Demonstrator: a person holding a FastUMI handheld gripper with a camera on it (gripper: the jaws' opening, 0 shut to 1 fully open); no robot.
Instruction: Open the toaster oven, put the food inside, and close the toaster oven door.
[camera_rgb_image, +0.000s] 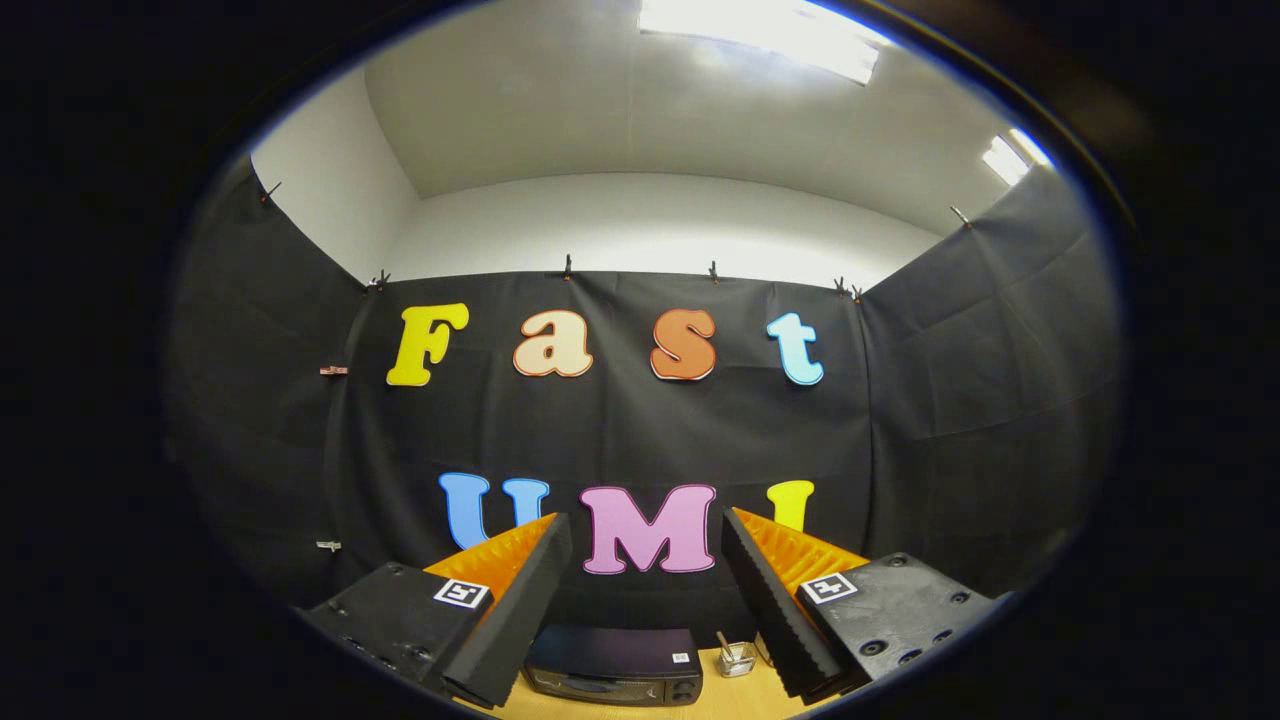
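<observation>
A black toaster oven (613, 664) stands on the wooden table (720, 698), low between my two fingers and well beyond them, its door shut. My gripper (645, 545) is held high and level, open, with nothing between its ridged black and orange fingers (520, 590). I cannot make out any food from here.
A small glass jar (737, 657) with a stick in it stands on the table just right of the oven. The black cloth wall hangs close behind both, and folds round on either side.
</observation>
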